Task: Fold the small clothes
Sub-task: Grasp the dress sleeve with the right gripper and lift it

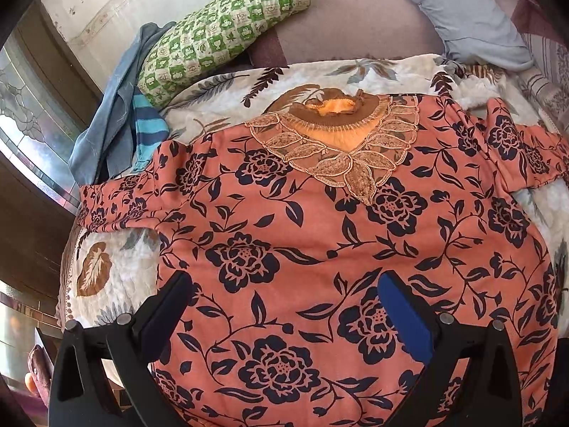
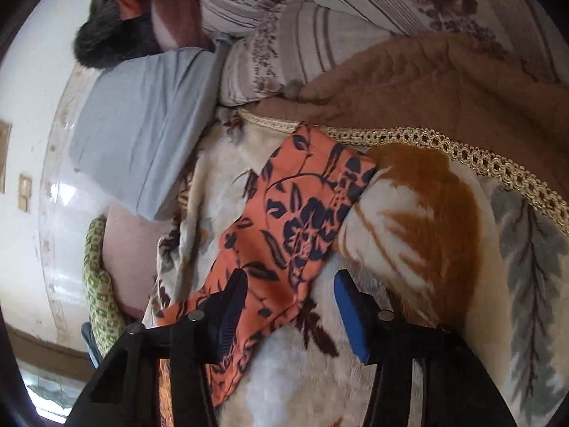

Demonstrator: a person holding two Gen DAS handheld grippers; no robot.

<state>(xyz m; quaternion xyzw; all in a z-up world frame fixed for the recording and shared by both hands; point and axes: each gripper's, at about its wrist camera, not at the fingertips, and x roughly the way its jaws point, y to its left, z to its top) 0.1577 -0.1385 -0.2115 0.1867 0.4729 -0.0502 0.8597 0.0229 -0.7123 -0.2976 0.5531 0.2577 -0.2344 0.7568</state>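
A: Orange floral top (image 1: 320, 235) lies flat under your wide, empty left claw (image 1: 284, 306). Step?
B: First fold. Right claw (image 2: 290, 306) half-open astride sleeve (image 2: 295, 213); pinch, carry inward.

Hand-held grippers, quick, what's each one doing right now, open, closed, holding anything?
Left hand-held gripper: open above the floral top, holding nothing.
Right hand-held gripper: open, the top's sleeve between its fingers, not clamped.
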